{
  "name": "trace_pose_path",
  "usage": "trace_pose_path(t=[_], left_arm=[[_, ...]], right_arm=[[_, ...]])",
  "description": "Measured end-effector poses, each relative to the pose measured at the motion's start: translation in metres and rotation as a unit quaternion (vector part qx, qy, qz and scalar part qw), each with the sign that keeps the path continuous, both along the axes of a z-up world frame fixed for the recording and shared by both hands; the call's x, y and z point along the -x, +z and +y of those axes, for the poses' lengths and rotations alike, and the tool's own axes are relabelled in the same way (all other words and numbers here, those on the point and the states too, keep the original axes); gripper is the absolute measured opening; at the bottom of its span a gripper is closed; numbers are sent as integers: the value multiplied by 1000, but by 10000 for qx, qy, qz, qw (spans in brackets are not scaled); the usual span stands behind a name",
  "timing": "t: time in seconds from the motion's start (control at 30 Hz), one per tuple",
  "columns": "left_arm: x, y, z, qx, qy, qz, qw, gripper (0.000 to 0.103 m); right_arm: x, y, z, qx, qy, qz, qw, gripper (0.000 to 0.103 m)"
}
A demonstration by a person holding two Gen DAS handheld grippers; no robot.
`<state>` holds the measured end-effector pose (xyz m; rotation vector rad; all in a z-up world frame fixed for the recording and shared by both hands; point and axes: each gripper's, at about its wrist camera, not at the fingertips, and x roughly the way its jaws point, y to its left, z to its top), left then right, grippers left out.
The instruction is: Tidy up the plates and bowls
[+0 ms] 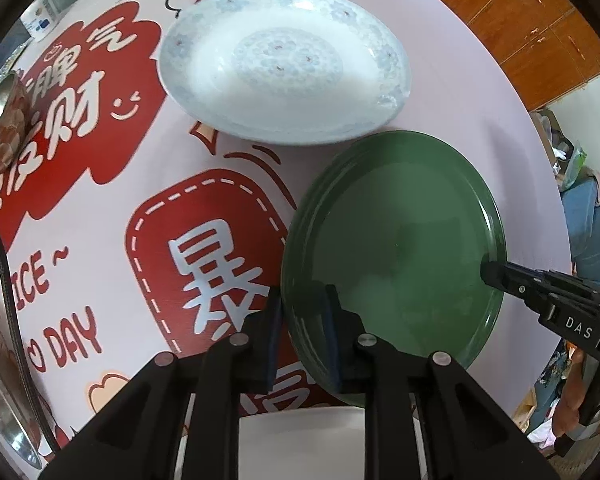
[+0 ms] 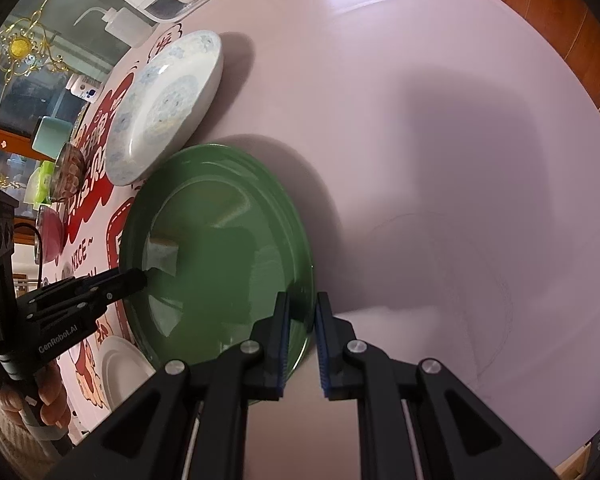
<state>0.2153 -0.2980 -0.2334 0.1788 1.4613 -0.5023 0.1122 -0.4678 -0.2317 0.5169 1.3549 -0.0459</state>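
Glossy glazed green plate (image 1: 396, 240); matt pink tablecloth (image 2: 420, 120).

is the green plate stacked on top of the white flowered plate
No, the green plate lies beside the white flowered plate on the table, each gripper clamped on its rim.

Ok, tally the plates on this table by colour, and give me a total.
Green plate: 1
White plate with blue flower pattern: 1
Plain white plate: 1
Total: 3
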Motion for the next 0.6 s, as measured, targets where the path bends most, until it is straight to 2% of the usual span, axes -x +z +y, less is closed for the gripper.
trace_pose_path(t=[0.4,0.6], left_arm=[[1,22,12,173,257,-57,9995,16],[7,47,30,240,364,-215,9988,16]], right_arm=[[2,20,1,-36,13,-179,9998,12],[8,37,5,9,137,-322,9994,12]])
